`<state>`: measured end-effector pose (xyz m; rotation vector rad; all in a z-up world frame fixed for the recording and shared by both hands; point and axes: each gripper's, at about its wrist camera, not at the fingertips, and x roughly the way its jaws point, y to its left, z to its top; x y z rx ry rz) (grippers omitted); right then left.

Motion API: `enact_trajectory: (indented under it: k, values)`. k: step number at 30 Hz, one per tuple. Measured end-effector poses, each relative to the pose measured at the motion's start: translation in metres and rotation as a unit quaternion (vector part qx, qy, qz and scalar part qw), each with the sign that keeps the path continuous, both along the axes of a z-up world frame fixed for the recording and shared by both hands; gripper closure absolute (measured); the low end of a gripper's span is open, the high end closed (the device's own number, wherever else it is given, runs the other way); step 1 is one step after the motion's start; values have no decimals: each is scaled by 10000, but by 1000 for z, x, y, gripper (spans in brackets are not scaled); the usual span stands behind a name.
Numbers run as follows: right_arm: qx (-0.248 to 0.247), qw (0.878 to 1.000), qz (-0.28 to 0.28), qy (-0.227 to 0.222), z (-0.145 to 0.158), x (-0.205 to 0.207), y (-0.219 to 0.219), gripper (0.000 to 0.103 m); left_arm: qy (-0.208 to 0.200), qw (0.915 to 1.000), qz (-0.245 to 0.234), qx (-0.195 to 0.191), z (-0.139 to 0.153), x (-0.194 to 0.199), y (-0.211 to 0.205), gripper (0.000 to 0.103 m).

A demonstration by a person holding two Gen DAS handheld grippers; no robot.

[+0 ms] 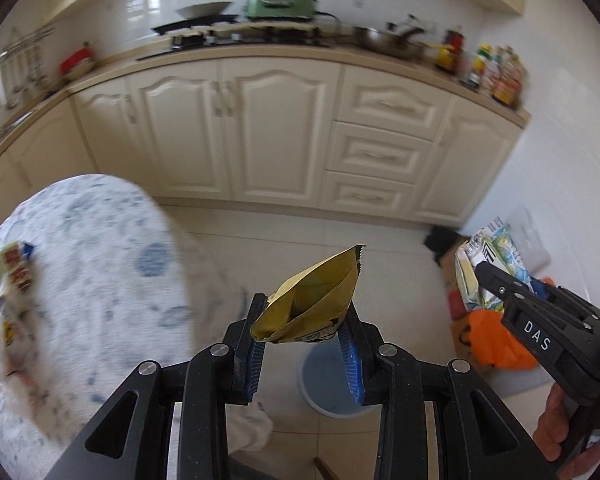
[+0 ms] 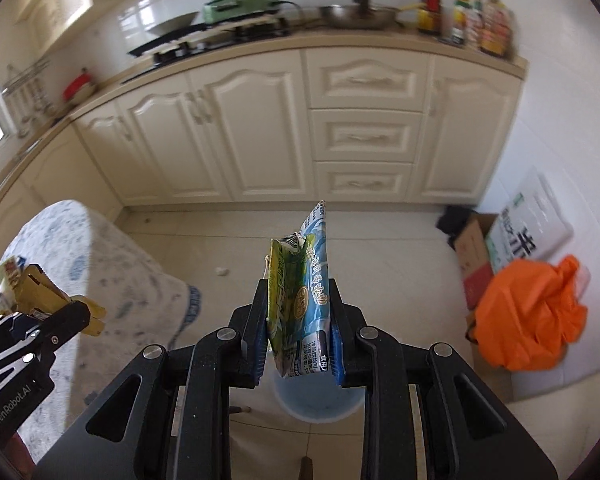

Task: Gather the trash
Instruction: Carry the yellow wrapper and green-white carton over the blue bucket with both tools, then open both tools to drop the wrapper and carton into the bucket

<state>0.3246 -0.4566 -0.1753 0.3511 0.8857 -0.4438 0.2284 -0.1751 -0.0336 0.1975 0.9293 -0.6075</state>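
Left claw (image 1: 304,322): clamped on a crumpled gold wrapper (image 1: 314,300), which sticks up from between the blue pads.
Right claw (image 2: 299,332): clamped on a blue-and-green snack packet (image 2: 300,296), held upright between the pads.
Gold wrapper, place: in the air over the tiled floor (image 1: 300,236), with a pale blue bin (image 1: 332,380) showing just below the left claw.
Snack packet, place: in the air, with the same bin (image 2: 312,400) directly beneath the right claw in its own view.
Worktop (image 1: 100,280): round, under a blue-patterned cloth, to the left of both claws; more wrappers (image 1: 8,280) lie on its far left edge.
Floor, right side: an orange plastic bag (image 2: 532,320) beside a cardboard box (image 2: 476,252).
Background: cream cabinets (image 2: 260,128), blurred.
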Motion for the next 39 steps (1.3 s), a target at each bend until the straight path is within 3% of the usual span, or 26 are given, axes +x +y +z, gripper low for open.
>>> enact_trajectory:
  k: [8,14,16,17,18,20,27,33,35,37,39]
  values:
    - [4,9962,-813,305,-14,-40,-43,78,185,9972,-703,165,-19,33,-47,73]
    - [40,9938,-1042,386,-21,-58,-55,78,16,9954,-908,315,-22,34,-76,71]
    - [50,9934,-1076,401,-23,-61,-57,78,-286,9942,-884,532,-22,32,-84,52]
    - [55,9932,-1085,409,-23,-62,-57,78,-384,9941,-847,565,-21,32,-86,26]
    - [69,9931,-1093,419,-24,-63,-57,78,-431,9943,-830,510,-20,33,-87,13]
    - [91,9930,-1094,430,-25,-63,-58,78,-469,9947,-842,352,-16,36,-84,14]
    - [131,9947,-910,465,-31,-56,-52,78,-579,9956,-550,489,-23,49,-77,14]
    - [200,9966,-625,489,-35,-40,-38,77,-683,9959,-227,555,-15,-3,-70,14]
    - [189,9969,-560,513,-35,-34,-32,75,-685,9959,-121,575,-11,-11,-66,14]
    - [182,9970,-500,570,-36,-28,-28,61,-684,9959,-8,586,-10,-14,-62,14]
    - [155,9976,-440,518,-33,-25,-23,34,-683,9959,76,588,-9,-16,-59,14]
